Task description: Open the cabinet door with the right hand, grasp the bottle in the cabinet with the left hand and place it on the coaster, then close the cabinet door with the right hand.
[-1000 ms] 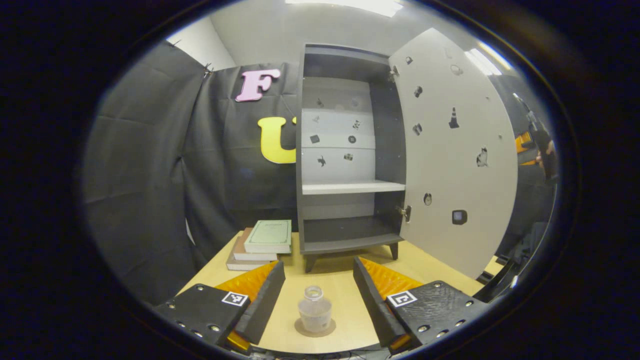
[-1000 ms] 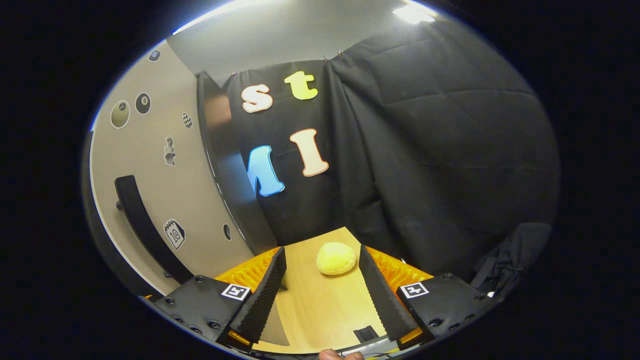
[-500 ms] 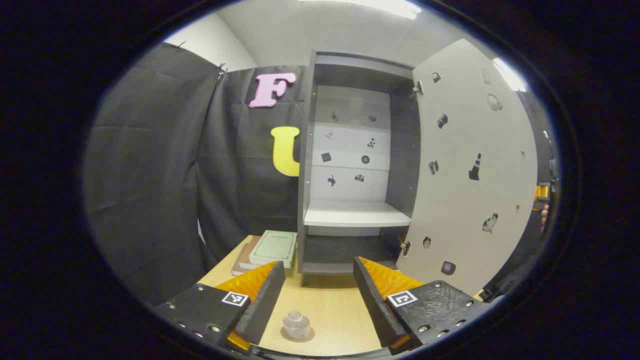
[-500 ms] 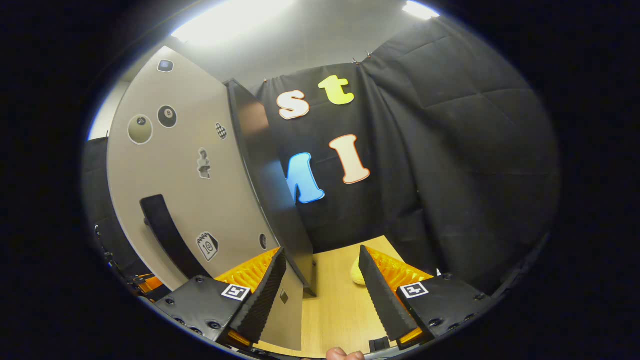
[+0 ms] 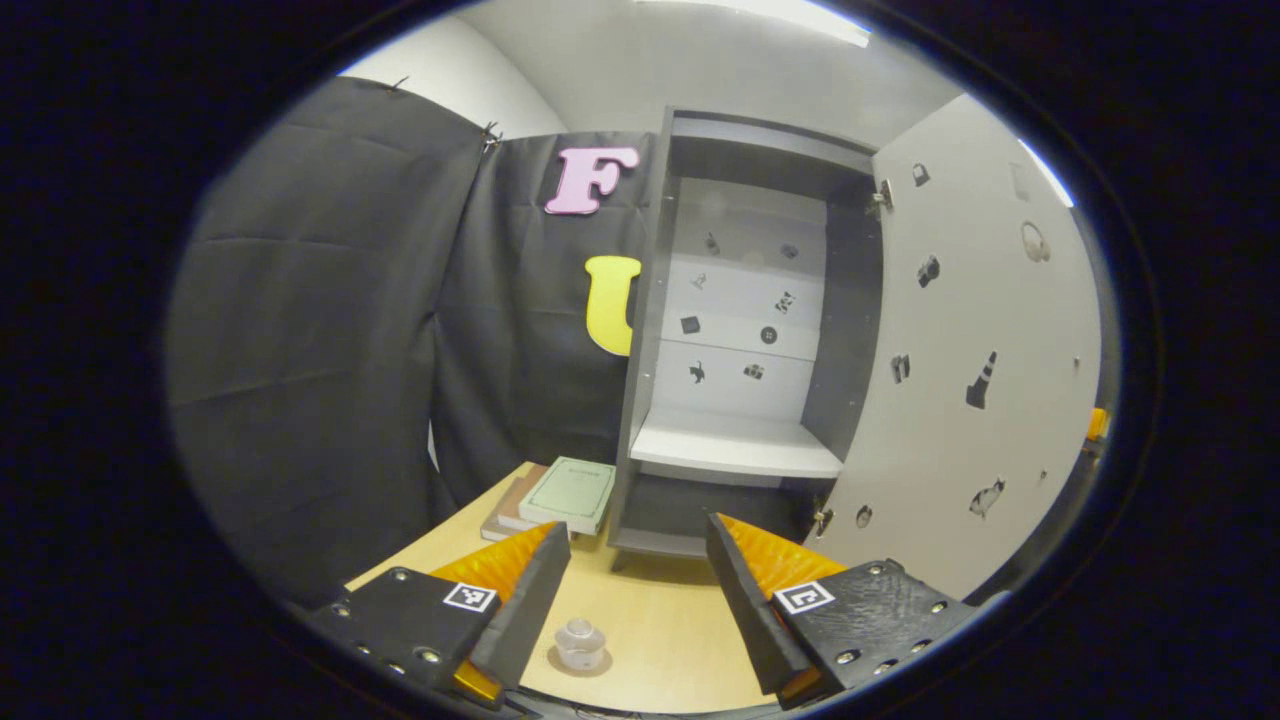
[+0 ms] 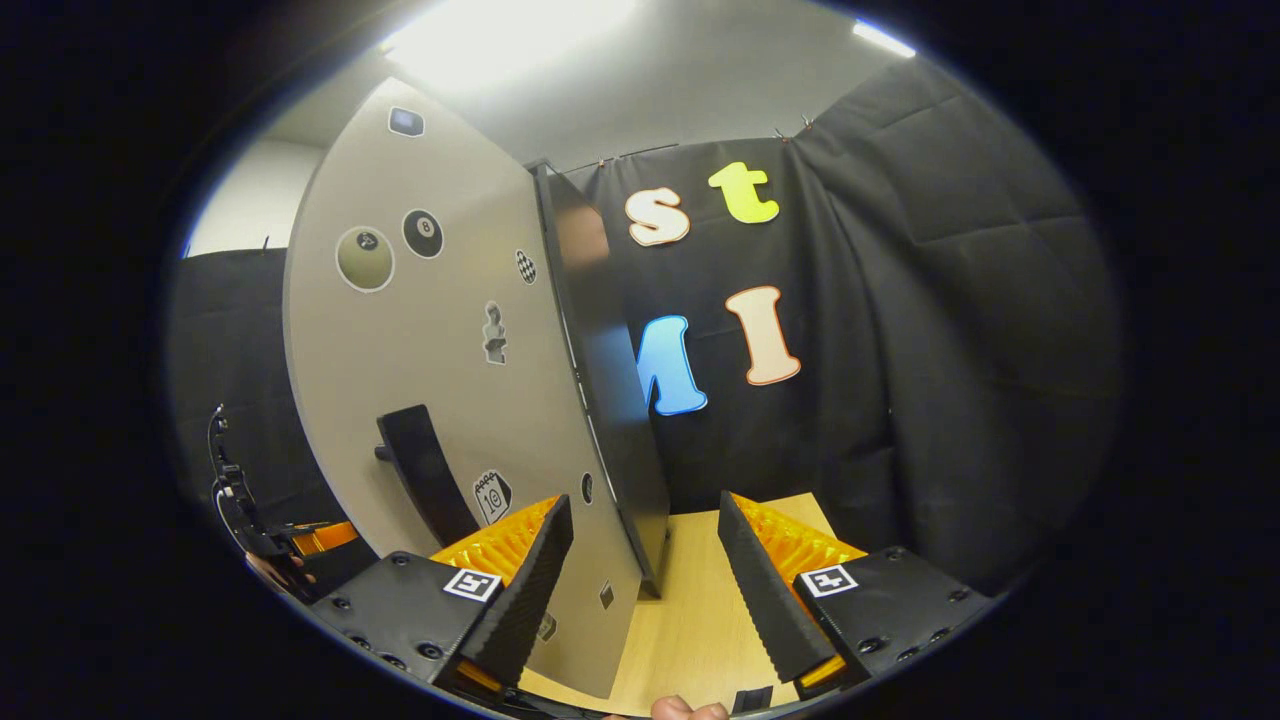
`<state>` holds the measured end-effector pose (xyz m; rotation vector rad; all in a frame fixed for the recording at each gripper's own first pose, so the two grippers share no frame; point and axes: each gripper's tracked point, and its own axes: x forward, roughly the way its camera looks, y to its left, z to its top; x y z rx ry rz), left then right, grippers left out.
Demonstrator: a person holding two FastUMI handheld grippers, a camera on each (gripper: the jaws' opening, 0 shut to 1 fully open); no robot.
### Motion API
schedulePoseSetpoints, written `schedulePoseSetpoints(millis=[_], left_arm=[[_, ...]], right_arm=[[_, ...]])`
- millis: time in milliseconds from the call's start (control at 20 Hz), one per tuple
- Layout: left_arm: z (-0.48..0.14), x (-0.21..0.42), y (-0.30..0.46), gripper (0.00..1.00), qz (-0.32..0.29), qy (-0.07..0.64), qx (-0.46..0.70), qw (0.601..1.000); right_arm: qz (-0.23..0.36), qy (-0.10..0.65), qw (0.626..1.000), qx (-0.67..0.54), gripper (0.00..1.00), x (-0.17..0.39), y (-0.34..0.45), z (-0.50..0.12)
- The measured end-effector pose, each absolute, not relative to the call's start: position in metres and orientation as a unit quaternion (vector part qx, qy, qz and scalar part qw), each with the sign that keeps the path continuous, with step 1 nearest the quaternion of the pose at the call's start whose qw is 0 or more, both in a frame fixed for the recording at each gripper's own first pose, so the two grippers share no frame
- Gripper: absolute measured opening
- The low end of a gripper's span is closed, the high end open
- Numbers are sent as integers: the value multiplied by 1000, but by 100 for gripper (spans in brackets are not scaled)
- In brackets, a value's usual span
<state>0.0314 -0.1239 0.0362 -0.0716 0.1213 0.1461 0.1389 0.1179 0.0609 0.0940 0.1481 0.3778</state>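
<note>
The bottle (image 5: 581, 643) sits on its coaster (image 5: 585, 661) before the open cabinet door (image 5: 985, 370); left claw (image 5: 630, 600) and right claw (image 6: 645, 590) both gape wide, empty.

Staged test booth, not a home: black cloth wall (image 5: 300, 330) hangs behind the sticker-dotted grey cabinet (image 5: 740, 330), which stands on a bare wooden table (image 5: 660, 630), books (image 5: 560, 495) stacked left of it.

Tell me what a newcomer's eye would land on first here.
The tall grey cabinet at the table's far end, its pale sticker-dotted door swung open to the right. Then the small clear glass bottle standing on a round coaster near the left gripper, whose jaws stand open.
</note>
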Motion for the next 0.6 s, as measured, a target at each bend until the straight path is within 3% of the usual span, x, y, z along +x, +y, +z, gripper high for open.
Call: schedulePoseSetpoints(millis=[200,250,300,350,400,450,500,550,600], left_arm=[[50,36,-121,82,49,58,-16,997],[53,38,-124,85,33,55,-18,998],[56,41,-123,83,22,52,-17,998],[56,43,-118,83,13,51,-14,999],[56,46,-114,83,5,52,-7,999],[55,48,-108,83,2,53,0,999],[53,52,-102,82,-1,55,4,999],[51,55,-97,82,-7,55,3,998],[50,58,-94,86,-15,56,-1,998]], right_arm=[[170,80,982,32,93,133,138,64],[165,75,983,16,85,131,143,65],[161,72,984,0,85,130,149,65],[144,67,987,-21,93,127,147,65],[131,64,988,-42,85,128,149,66],[115,63,990,-58,91,125,146,66],[103,61,991,-65,85,123,147,68],[96,62,991,-65,91,121,150,68],[91,65,992,-60,91,119,153,66]])
